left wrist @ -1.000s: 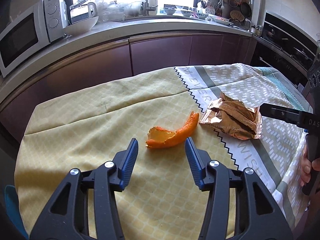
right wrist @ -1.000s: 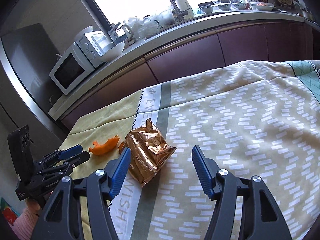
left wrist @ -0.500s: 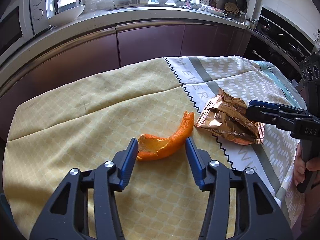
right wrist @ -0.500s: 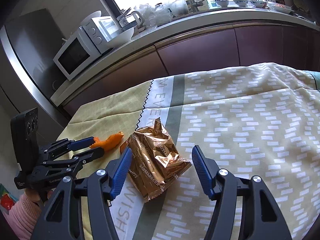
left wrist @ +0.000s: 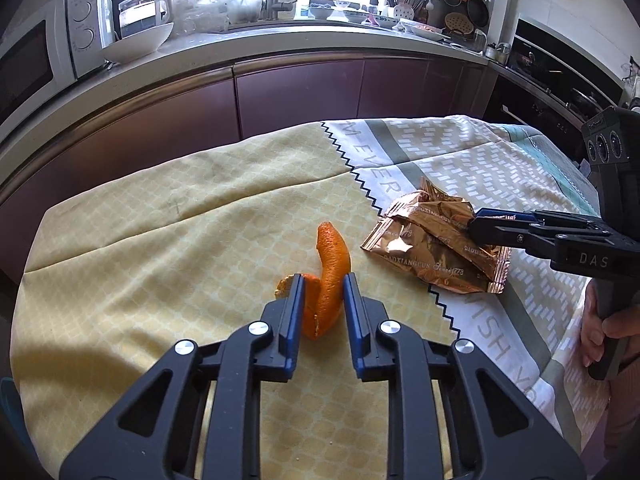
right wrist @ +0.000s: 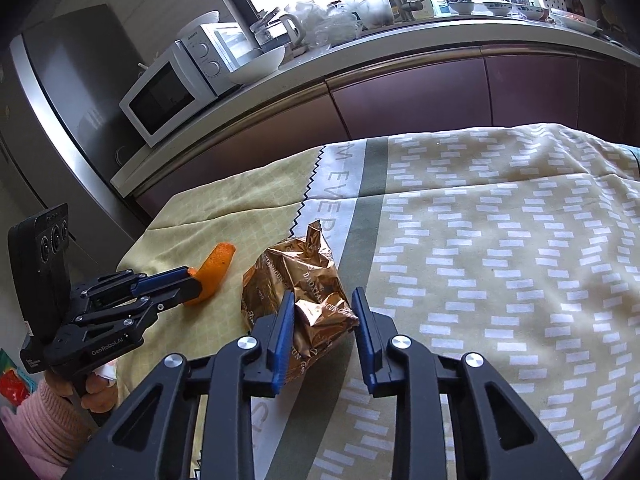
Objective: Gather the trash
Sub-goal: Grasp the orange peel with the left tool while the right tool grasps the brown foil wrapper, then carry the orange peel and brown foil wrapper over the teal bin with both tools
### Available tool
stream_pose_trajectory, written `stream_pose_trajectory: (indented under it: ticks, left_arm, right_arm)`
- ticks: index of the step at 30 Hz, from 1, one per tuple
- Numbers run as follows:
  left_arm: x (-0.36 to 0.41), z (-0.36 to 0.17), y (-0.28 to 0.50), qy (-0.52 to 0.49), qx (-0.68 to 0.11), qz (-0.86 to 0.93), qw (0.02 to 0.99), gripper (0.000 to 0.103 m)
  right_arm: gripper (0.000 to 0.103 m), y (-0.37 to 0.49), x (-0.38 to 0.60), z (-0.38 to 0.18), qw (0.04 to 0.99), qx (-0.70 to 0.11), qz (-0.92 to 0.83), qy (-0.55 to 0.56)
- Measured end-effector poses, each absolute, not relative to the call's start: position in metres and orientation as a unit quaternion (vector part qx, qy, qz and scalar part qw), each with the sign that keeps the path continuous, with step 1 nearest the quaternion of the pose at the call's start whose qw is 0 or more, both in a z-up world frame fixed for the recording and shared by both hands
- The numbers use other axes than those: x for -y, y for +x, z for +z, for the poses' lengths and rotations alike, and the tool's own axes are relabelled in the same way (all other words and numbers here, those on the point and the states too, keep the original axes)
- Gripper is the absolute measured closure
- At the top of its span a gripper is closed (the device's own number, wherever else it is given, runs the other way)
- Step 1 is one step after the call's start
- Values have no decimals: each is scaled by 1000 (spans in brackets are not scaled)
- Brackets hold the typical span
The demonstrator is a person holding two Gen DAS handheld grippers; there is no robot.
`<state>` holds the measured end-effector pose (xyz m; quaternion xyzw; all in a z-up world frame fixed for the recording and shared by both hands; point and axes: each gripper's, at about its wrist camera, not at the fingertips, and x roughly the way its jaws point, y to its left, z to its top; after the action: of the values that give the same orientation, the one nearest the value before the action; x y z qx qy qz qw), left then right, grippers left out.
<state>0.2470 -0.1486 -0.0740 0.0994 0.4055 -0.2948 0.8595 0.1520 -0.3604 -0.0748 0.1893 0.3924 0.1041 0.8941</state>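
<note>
A: Logging the left gripper (left wrist: 322, 294) first. Its blue-padded jaws have just been closing and now pinch the curled orange strip of citrus peel (left wrist: 330, 276) between them; the pads touch the peel on both sides. The peel's free end stands up above the fingertips, its lower part at the yellow patterned tablecloth (left wrist: 160, 248).

B: Confirmed from the right wrist view: left gripper (right wrist: 192, 284) clamped on the peel (right wrist: 214, 268), a hand in a pink knitted sleeve (right wrist: 44, 420) on the grip. Right side?

A: Right gripper (right wrist: 322, 310) has also just been closing its jaws. They press on the crumpled copper-gold foil snack wrapper (right wrist: 298, 276), which is bunched up and squeezed between the pads.

B: Location of the wrapper?

A: On the table, across the zigzag seam where the yellow cloth meets the white band with grey lettering. From the left wrist view the wrapper (left wrist: 436, 252) lies just beside the peel, apart from it, with the right gripper (left wrist: 476, 226) gripping it from the right.

B: Background?

A: White microwave oven (right wrist: 168, 100) on the counter above maroon cabinet fronts (left wrist: 296, 96).
</note>
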Motion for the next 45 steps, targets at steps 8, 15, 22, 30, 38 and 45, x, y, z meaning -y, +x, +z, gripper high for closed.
stream_pose_trajectory:
  ticks: [8, 15, 22, 30, 38, 45]
  left_arm:
    - [132, -65, 227, 96, -391, -286, 870, 91]
    - [97, -49, 206, 73, -374, -270, 884, 91]
    - [48, -35, 186, 46, -361, -247, 898, 91]
    - [-12, -33, 163, 16, -362, -212, 908, 91]
    - [-61, -35, 142, -5, -365, -178, 914, 91]
    - [-95, -33, 127, -18, -361, -153, 920, 91]
  right_arm:
    - [76, 141, 357, -68, 898, -376, 112, 200]
    - [76, 132, 343, -63, 897, -366, 130, 211]
    - [76, 126, 316, -54, 897, -354, 158, 213]
    - [76, 125, 279, -47, 892, -351, 198, 207]
    - [76, 128, 235, -43, 883, -354, 238, 197]
    - [76, 130, 203, -41, 874, -361, 265, 189]
